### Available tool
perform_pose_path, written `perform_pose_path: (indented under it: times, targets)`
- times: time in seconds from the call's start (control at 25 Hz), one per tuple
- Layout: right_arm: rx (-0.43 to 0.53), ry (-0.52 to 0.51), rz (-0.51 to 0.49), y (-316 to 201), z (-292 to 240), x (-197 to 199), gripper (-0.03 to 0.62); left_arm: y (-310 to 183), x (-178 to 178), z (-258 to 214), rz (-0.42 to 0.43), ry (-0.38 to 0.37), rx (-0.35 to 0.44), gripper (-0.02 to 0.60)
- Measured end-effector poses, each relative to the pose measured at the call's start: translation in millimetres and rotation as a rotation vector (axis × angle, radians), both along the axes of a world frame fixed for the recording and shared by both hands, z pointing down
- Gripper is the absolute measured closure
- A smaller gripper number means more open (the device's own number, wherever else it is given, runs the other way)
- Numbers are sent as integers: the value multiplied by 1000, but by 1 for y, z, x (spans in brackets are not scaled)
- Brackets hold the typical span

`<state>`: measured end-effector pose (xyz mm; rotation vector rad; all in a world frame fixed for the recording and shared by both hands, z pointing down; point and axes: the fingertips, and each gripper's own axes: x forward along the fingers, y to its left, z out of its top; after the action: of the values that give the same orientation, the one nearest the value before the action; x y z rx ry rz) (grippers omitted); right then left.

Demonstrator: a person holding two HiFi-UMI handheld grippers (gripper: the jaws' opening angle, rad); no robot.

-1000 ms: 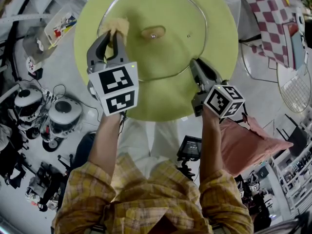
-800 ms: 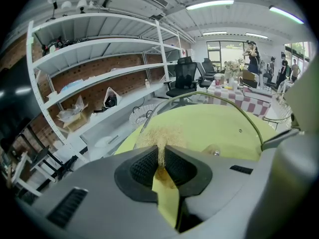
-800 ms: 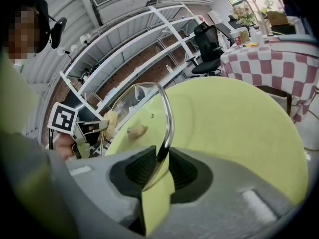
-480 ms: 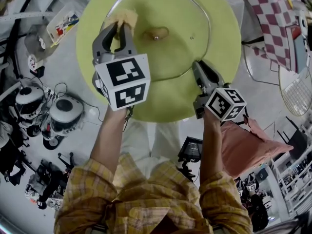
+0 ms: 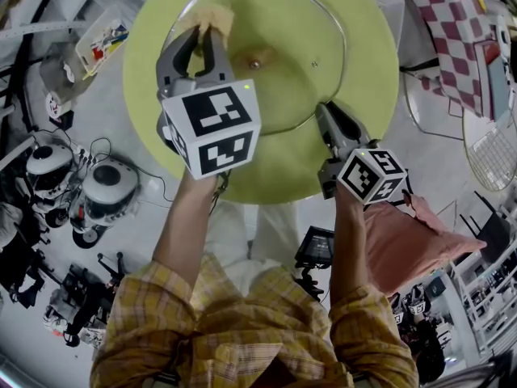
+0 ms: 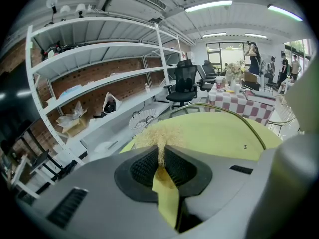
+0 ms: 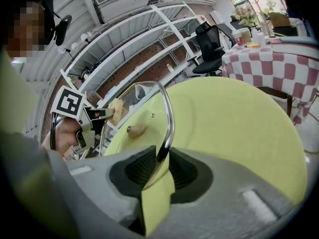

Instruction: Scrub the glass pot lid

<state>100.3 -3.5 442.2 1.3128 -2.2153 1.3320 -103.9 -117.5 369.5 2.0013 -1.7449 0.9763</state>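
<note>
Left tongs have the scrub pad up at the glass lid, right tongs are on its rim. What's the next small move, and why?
Probably drag the scrub pad with the left tongs across the glass lid toward its knob: the pad sits at the far-left edge, and the right tongs are clamped on the rim, steadying it.

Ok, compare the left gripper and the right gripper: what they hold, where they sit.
The left gripper is shut on a tan fibrous scrub pad; the right gripper is shut on the metal rim of the glass pot lid. The left gripper is at the lid's far left part, near the knob; the right gripper is at its near right edge. Both grip something above the green table.
</note>
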Motion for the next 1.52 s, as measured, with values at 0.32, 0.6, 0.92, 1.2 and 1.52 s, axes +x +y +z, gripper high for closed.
perform_pose_path:
  times: [0.32,0.6,0.92,1.2,1.52]
  targets:
    - [-10,-2,1,0,0,0,514,-13,19,-4,7,19,15,537]
    - [-7,-3,-3,-1,0,0,514,-20,49,-3,43,50,22,537]
    - [-7,1,-4,-1,0,1,514,-24,67,-1,48,72,21,537]
    - [-4,10,-16,-1,1,3,513,-24,107,3,108,114,1,537]
    - [-8,5,-22,-2,1,4,513,-22,126,9,110,147,-13,537]
